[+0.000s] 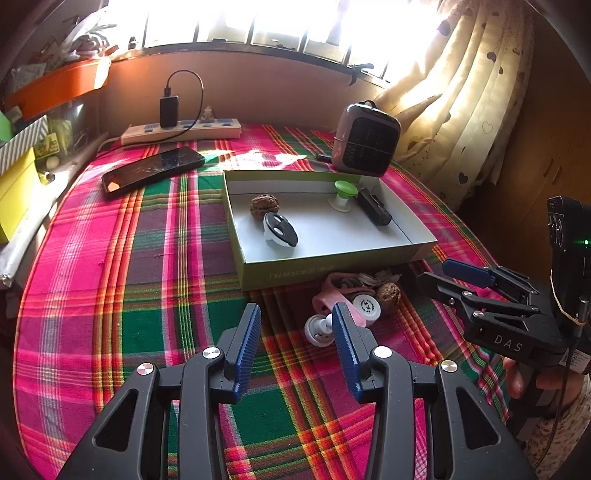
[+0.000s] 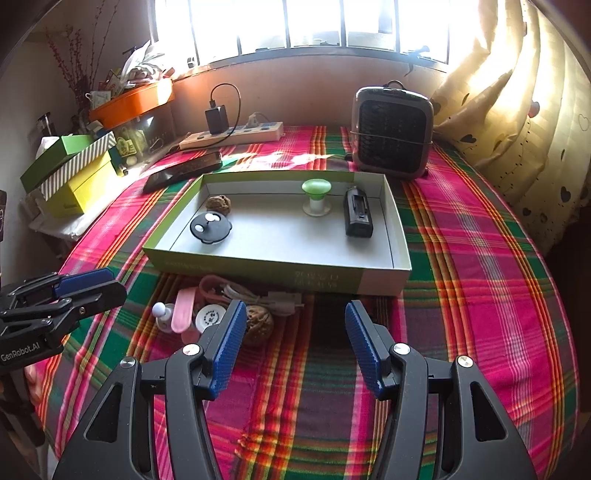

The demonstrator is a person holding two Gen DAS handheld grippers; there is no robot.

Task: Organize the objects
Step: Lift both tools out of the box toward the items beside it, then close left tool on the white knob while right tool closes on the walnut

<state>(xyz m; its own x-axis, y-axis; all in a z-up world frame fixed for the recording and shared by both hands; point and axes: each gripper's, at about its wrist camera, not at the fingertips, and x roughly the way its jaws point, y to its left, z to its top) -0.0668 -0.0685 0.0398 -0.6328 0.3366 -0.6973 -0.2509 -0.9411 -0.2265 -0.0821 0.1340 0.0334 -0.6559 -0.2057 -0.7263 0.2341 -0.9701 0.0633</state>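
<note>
Left wrist view: left gripper [image 1: 295, 321] and right gripper [image 2: 293, 319], jaws apart, empty. Small pile [image 1: 351, 299] against box [image 1: 332, 275] front edge. Risk: snagging tangled cable [image 2: 255, 291], dragging walnut [image 2: 258, 325] along.

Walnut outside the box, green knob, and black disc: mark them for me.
walnut [image 2: 259, 325], right wrist view, its wrinkled shell
green knob [image 2: 316, 185], right wrist view, its green cap
black disc [image 2: 210, 228], right wrist view, its dark top face

Setting: a home room. Table covered by plaid cloth [image 2: 480, 236] under a barred window [image 2: 295, 22]; heart-print curtain [image 2: 517, 110] at right edge; power strip [image 2: 236, 134] and small heater [image 2: 391, 131] along far edge.
</note>
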